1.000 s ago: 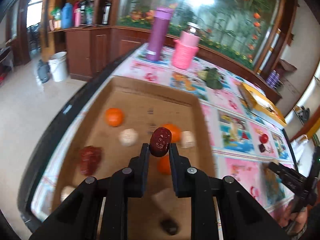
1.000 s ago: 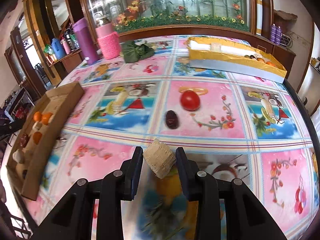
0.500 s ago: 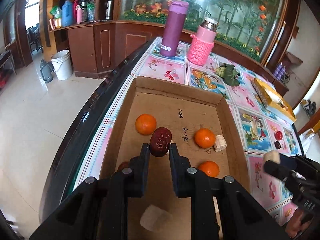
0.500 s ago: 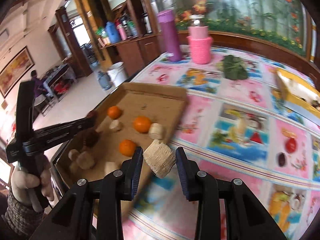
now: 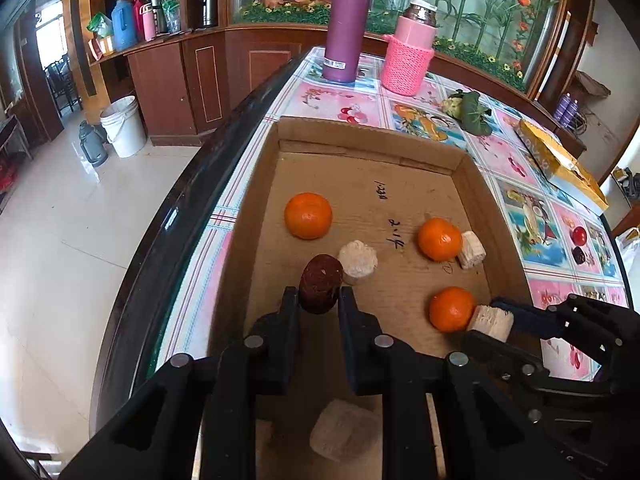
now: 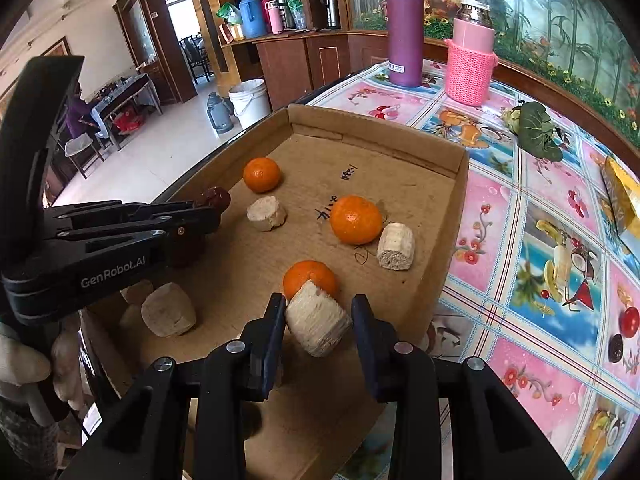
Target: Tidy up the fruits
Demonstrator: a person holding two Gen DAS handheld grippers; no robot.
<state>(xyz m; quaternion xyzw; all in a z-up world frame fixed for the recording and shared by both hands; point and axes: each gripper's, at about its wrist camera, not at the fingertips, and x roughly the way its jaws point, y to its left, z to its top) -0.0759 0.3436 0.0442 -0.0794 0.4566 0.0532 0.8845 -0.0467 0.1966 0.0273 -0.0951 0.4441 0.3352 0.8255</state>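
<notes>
A shallow cardboard box [image 5: 472, 172] [image 6: 452, 216] lies at the table's left edge. It holds three oranges [image 5: 308, 215] [image 6: 355, 219] and several pale fibrous chunks [image 5: 357, 257] [image 6: 395, 246]. My left gripper [image 5: 319, 294] [image 6: 208, 206] is shut on a dark red date [image 5: 321, 282] [image 6: 218, 197] above the box floor. My right gripper [image 6: 319, 318] [image 5: 486, 326] is shut on another pale chunk [image 6: 316, 322] [image 5: 491, 322], just over the box's near right part, beside the nearest orange [image 6: 310, 277] [image 5: 452, 309].
A purple flask [image 5: 346, 24] and a pink knit-covered flask [image 5: 410, 54] stand beyond the box. On the patterned tablecloth to the right lie a red tomato [image 6: 630, 321], a dark date [image 6: 616, 348], a leafy green [image 6: 534, 130] and a yellow tray [image 5: 560, 162]. Left is floor.
The right gripper swung left with its chunk from the tablecloth to above the box. The left gripper moved forward and down a little over the box with the date.
</notes>
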